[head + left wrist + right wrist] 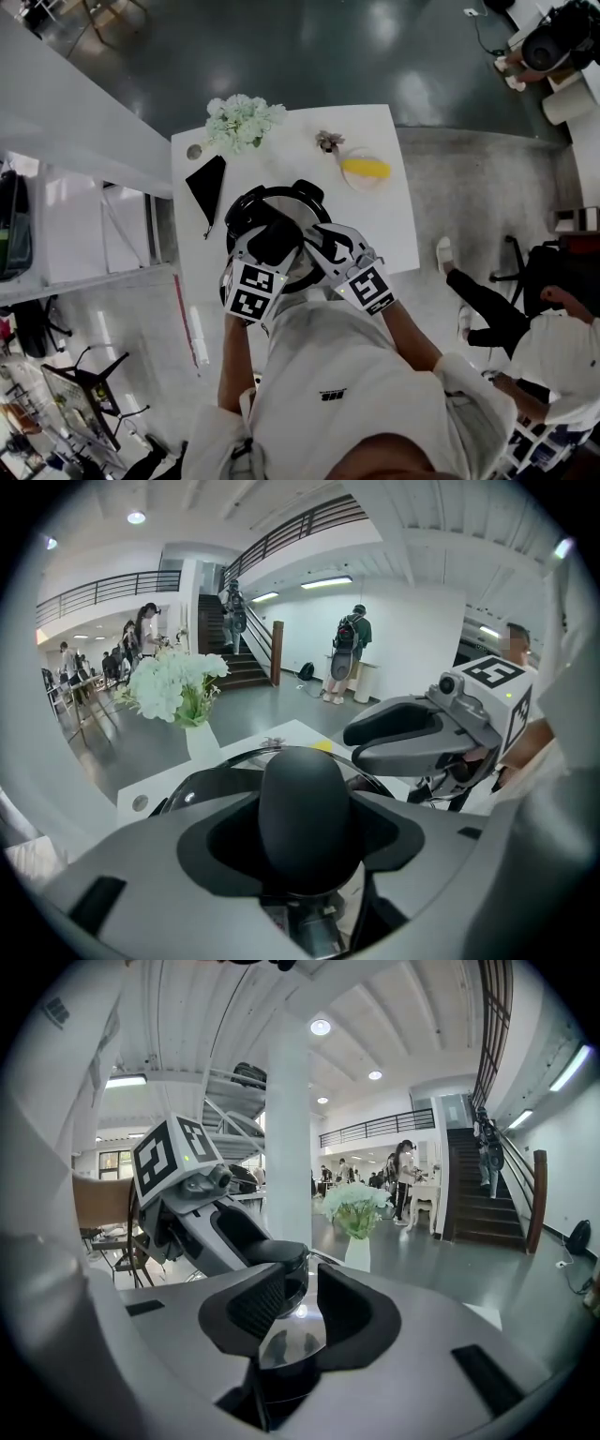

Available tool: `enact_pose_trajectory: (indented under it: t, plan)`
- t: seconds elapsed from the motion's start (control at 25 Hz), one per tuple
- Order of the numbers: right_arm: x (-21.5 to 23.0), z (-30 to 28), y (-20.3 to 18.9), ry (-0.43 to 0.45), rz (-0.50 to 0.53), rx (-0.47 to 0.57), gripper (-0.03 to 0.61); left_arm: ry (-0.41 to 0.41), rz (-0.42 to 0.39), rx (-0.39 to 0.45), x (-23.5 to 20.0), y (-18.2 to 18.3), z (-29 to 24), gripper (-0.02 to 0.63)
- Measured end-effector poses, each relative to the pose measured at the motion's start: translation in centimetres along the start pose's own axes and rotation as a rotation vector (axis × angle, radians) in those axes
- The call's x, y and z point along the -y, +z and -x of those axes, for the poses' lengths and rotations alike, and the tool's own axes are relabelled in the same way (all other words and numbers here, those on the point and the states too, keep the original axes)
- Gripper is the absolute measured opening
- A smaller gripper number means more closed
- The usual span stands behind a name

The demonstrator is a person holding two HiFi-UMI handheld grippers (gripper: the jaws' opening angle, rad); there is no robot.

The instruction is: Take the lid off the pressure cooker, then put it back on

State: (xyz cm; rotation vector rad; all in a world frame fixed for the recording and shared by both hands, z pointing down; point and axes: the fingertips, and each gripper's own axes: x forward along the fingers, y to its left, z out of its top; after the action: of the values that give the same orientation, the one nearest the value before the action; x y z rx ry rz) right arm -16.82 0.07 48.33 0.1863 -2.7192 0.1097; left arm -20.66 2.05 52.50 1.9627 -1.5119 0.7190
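White table on a dark grey floor carries a bunch of pale flowers at its far edge, a black folded cloth to the left and a small plate with something yellow on it to the right. Towards the near edge stands the pressure cooker, with both tools reaching in over it from the person's side. The left gripper has its jaws closed round the black knob at the middle of the lid, and the knob fills the hollow between the dark pads. The lid appears to lie on the pot, its rim showing just behind the knob in the left gripper view. The right gripper hangs just beside the left one, over the lid's shiny top, with its jaws a narrow gap apart and nothing clamped between them; the knob stands just beyond their tips.
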Motion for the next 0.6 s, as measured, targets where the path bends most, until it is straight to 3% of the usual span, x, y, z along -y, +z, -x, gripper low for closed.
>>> enact_pose_trajectory:
  t: [0.6]
  plan:
    - [0.78, -0.14, -0.33, -0.069, -0.034, -0.004, 0.11, -0.144, -0.142, -0.013, 0.46, 0.03, 0.08, 0.287]
